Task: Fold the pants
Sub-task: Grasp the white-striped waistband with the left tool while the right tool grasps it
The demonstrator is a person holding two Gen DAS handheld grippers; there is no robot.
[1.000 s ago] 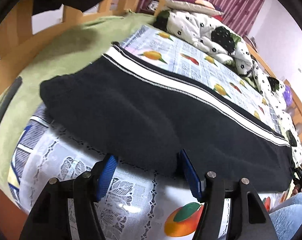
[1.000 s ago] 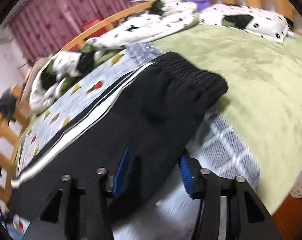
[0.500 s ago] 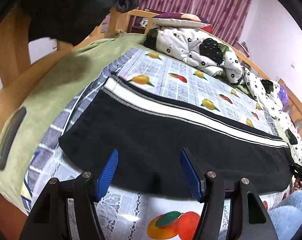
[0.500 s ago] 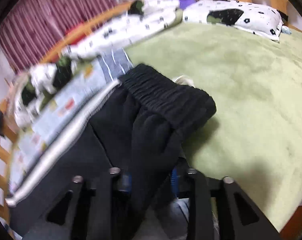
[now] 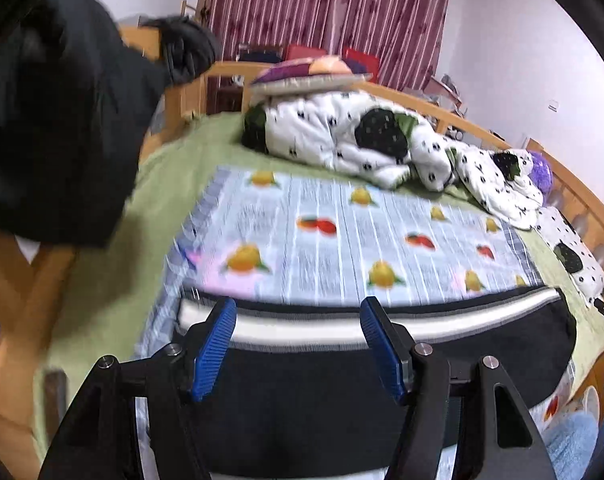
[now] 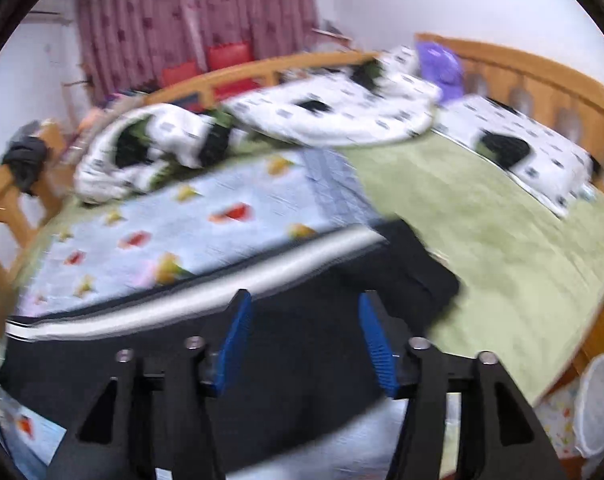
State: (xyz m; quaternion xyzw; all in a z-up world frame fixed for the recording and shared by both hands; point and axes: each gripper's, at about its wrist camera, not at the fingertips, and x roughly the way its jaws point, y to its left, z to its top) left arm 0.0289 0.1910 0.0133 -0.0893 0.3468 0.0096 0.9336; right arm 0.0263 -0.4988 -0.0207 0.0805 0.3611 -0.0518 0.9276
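The black pants [image 5: 481, 340] with a white side stripe [image 5: 461, 308] lie flat along the near edge of the bed, on a fruit-print cloth [image 5: 341, 240]. My left gripper [image 5: 298, 308] hovers above their leg end, jaws opening, and its blue pads [image 5: 214, 344] touch no cloth. In the right wrist view the pants [image 6: 302, 360] end at the gathered waistband [image 6: 421, 264], which rests on the green blanket [image 6: 481, 232]. Over that end my right gripper [image 6: 303, 298] hangs with its jaws opening and nothing held between them. Both views are motion-blurred.
A white quilt with black patches [image 5: 361, 140] is heaped along the far side of the bed. A wooden rail [image 6: 541, 76] rings the bed. Dark clothing [image 5: 54, 140] hangs at the left. A patterned pillow [image 6: 521, 148] lies far right, and a white basket [image 6: 597, 400] stands beside the bed.
Both grippers have lifted up and away from the pants. The right gripper, shut on the black fabric half a second ago, has let go. The pants now lie flat.
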